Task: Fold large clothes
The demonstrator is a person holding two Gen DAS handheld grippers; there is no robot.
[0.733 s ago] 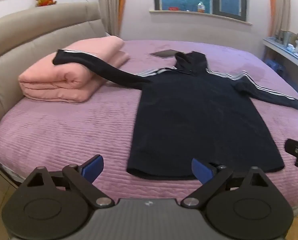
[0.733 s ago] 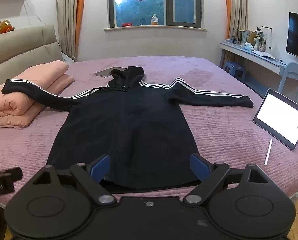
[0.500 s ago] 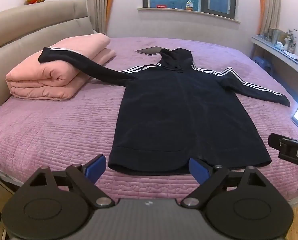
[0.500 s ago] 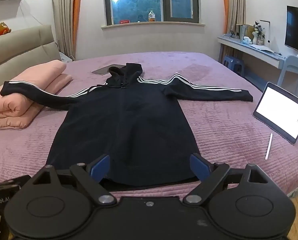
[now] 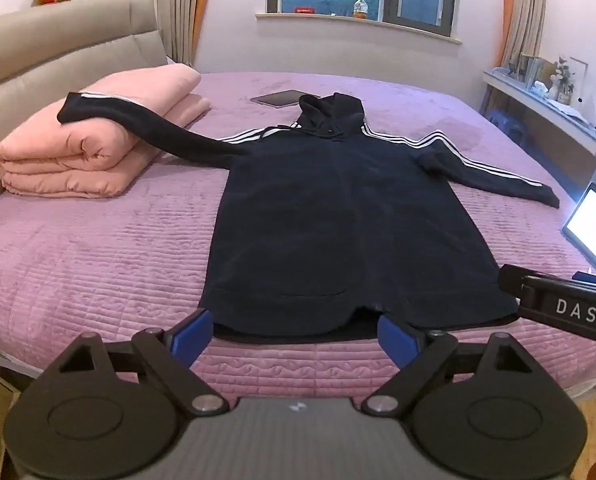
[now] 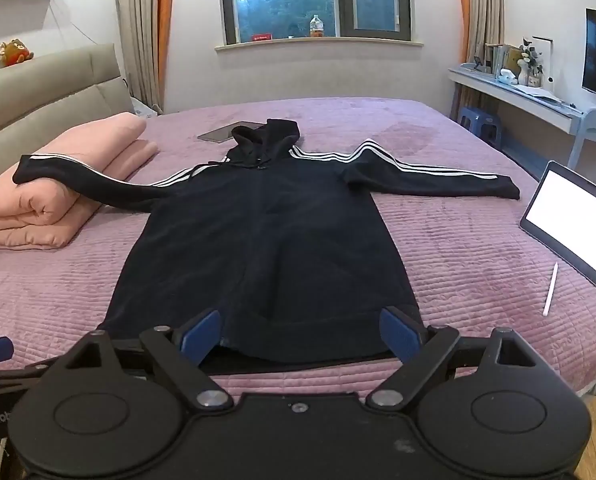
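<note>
Left gripper is hovering at the near bed edge, jaws standing wide apart, nothing between the blue pads. Black hoodie is lying flat on the purple bedspread, hood toward the window. One sleeve is draping over the folded pink quilt. Right gripper is poking in at right, beside a lit tablet.

Black hoodie with white stripes, purple bedspread.
</note>
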